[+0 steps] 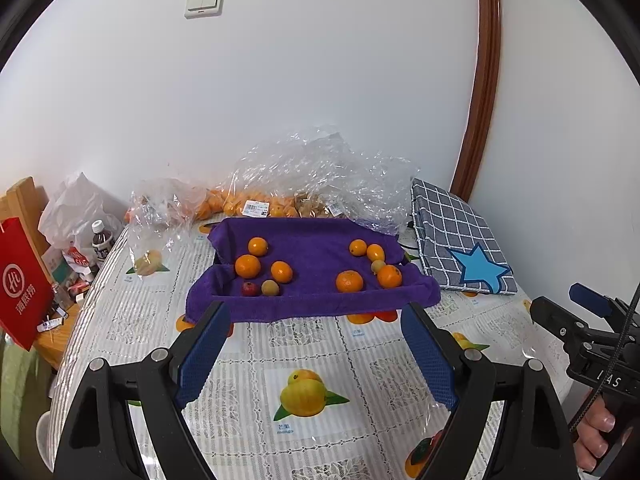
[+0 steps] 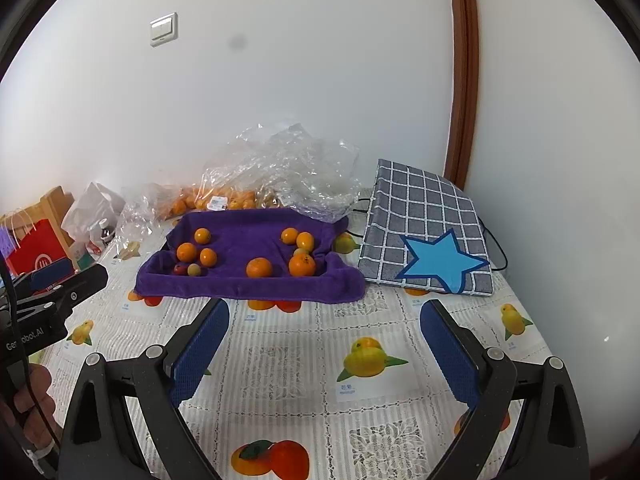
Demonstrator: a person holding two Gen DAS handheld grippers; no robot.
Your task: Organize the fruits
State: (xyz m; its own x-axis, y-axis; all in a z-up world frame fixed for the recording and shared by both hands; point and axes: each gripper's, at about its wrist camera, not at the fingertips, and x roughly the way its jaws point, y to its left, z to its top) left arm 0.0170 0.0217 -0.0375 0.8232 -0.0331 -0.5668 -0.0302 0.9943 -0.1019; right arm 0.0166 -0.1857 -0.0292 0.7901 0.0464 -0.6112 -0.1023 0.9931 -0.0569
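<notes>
Resting oranges (image 1: 247,266) on purple towel (image 1: 312,304)

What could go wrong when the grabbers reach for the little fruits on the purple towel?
The oranges are round and lie loose on the soft purple towel, so a nudge from an open finger of the left gripper could roll one into its neighbours. The small red fruit touches a pale one, so a pinch might catch both. The towel's front edge hangs loose and could snag the right gripper.
</notes>
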